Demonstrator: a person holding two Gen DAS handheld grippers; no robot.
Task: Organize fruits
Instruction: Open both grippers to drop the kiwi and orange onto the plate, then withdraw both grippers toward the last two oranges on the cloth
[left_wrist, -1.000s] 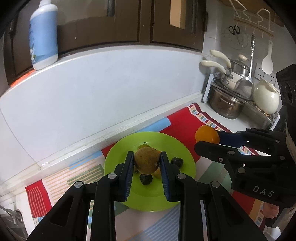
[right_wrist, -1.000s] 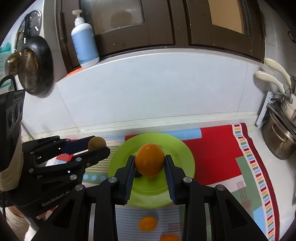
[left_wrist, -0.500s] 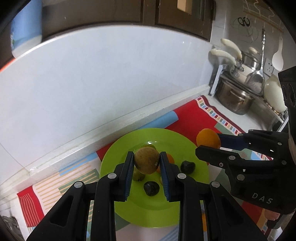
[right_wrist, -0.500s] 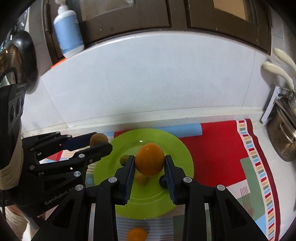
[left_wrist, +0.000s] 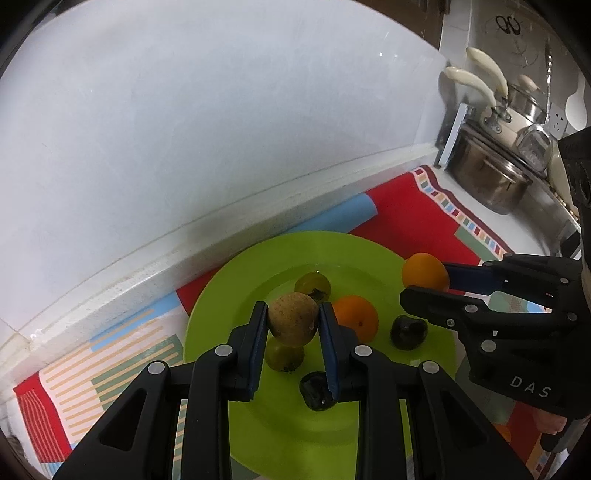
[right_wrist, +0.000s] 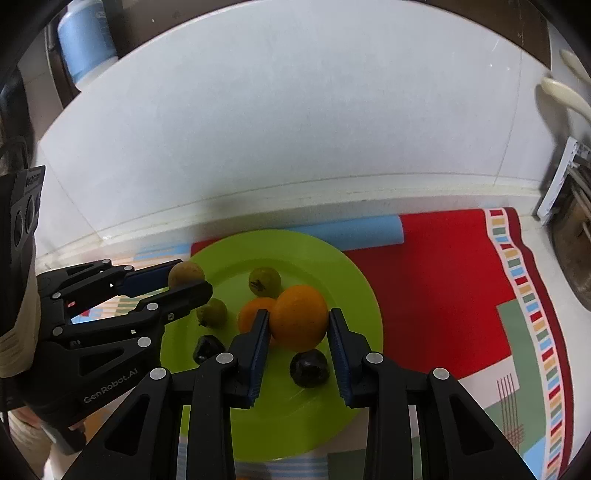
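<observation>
A lime-green plate (left_wrist: 258, 424) lies on a patterned mat and holds two green fruits, one orange (left_wrist: 354, 317) and two dark fruits (left_wrist: 408, 332). My left gripper (left_wrist: 292, 308) is shut on a brown round fruit (left_wrist: 293, 321), held just above the plate's left half. My right gripper (right_wrist: 298, 315) is shut on an orange (right_wrist: 299, 319) over the plate (right_wrist: 295, 417), close above the resting orange (right_wrist: 253, 314) and a dark fruit (right_wrist: 309, 367). Each gripper also shows in the other's view: the left gripper (right_wrist: 190, 277) at the plate's left rim, the right gripper (left_wrist: 424, 284) at its right rim.
The red patterned mat (right_wrist: 443, 295) spreads to the right of the plate. A white tiled wall (left_wrist: 221, 129) rises right behind it. Steel pots on a rack (left_wrist: 491, 177) stand at the far right. A blue bottle (right_wrist: 86, 40) sits on the ledge above.
Both grippers have come down and forward over the plate, each still holding its fruit. The plate and its fruits now look larger and closer.
</observation>
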